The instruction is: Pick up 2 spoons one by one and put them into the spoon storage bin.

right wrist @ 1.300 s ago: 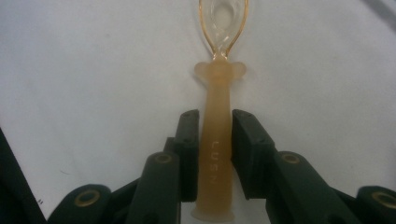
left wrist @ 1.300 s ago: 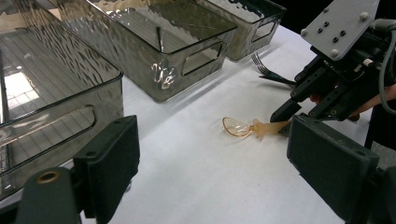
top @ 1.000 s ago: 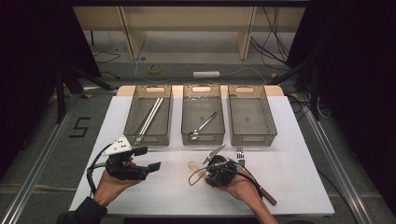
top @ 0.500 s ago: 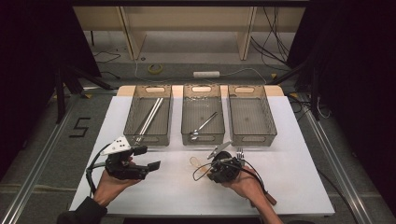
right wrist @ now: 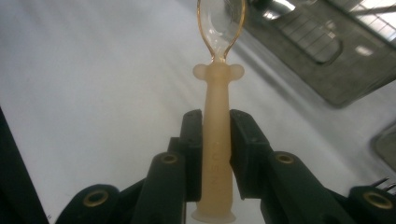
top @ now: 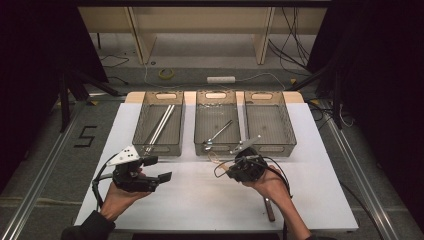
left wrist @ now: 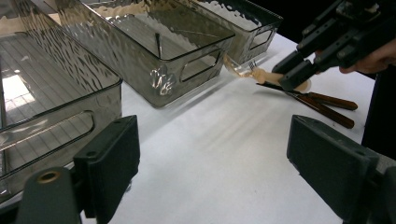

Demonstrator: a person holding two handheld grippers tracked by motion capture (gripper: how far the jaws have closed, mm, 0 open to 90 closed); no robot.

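The right gripper (right wrist: 215,140) has its jaws pressed against both sides of a pale plastic spoon (right wrist: 215,140), gripping the handle, with the clear amber bowl pointing to the top of the right gripper view. In the high view this right gripper (top: 235,167) sits just right of centre, held by the right hand (top: 270,184), with the spoon's bowl (top: 214,158) poking out towards the middle bin (top: 216,125). The left gripper (top: 156,169), at lower left of the high view, has its jaws spread wide with nothing between them. Three clear bins line the upper half of the white table (top: 200,200). A metal spoon (top: 217,134) lies in the middle bin, long metal rods (top: 160,125) in the left bin (top: 160,122). Two brown-handled utensils (left wrist: 327,105) lie on the table near the spoon, at the right of the left gripper view.
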